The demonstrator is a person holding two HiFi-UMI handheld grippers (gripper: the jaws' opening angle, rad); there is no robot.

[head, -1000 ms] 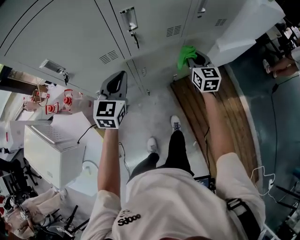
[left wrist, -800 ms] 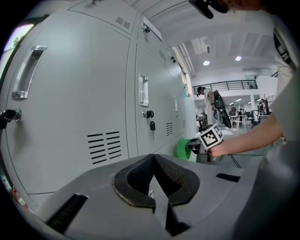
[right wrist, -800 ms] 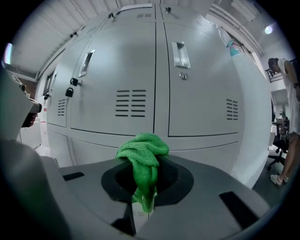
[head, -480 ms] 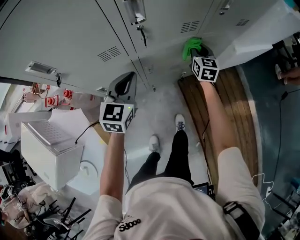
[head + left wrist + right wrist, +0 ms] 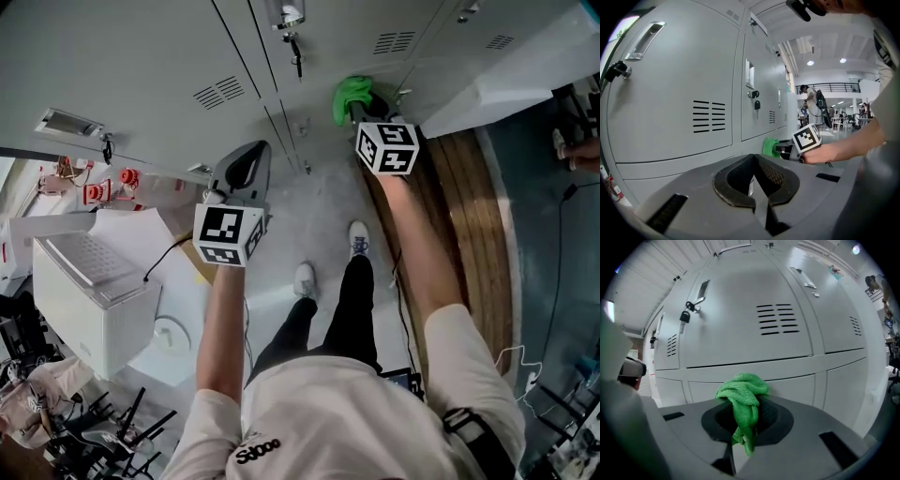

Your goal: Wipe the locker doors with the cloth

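A bunched green cloth (image 5: 743, 397) is clamped in my right gripper (image 5: 746, 420), its wad pressed low against the grey locker doors (image 5: 754, 324). From the head camera, the cloth (image 5: 351, 93) shows just above the right gripper (image 5: 367, 111), at the bottom of a locker door (image 5: 328, 37). My left gripper (image 5: 241, 169) hangs further left, short of the lockers, its jaws shut with nothing between them. The left gripper view shows those shut jaws, the left gripper (image 5: 757, 180), and beyond them the green cloth (image 5: 770, 146) and the other gripper's marker cube.
A padlock (image 5: 685, 315) hangs on a locker latch. An open locker door (image 5: 511, 75) juts out at the right above a wooden board (image 5: 469, 216). A white box (image 5: 89, 291) stands at the left. People stand far off in the hall (image 5: 811, 105).
My right gripper has carried the cloth leftward along the foot of the lockers. The left gripper has stayed about where it was.
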